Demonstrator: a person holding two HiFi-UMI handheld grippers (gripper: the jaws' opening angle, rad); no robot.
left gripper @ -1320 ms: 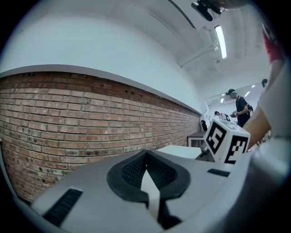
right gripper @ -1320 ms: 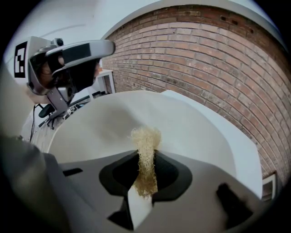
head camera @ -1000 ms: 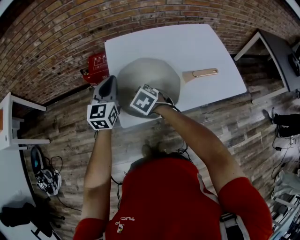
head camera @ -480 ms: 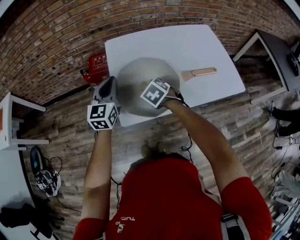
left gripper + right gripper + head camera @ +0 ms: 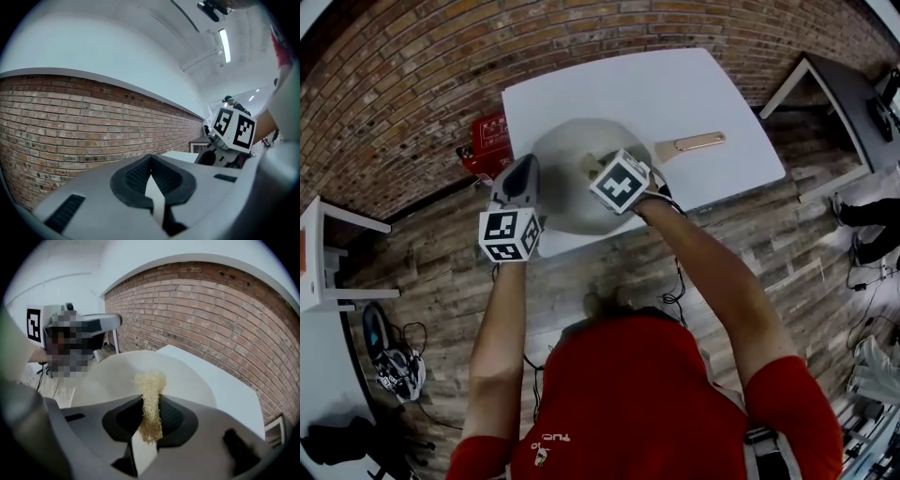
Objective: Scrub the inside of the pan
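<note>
Overhead, the right gripper (image 5: pixel 598 171) has slid from the pan's near side up toward frame centre, nearer the handle (image 5: pixel 698 142), so scrubbing looks under way across the pan (image 5: pixel 558 155) on the white table (image 5: pixel 675 89). The left gripper (image 5: pixel 525 169) stays at the pan's left edge. Left gripper view: jaws pressed together, nothing between them. Right gripper view: jaws clamp a straw-coloured scrubber (image 5: pixel 150 394) over the pan's pale inside.
</note>
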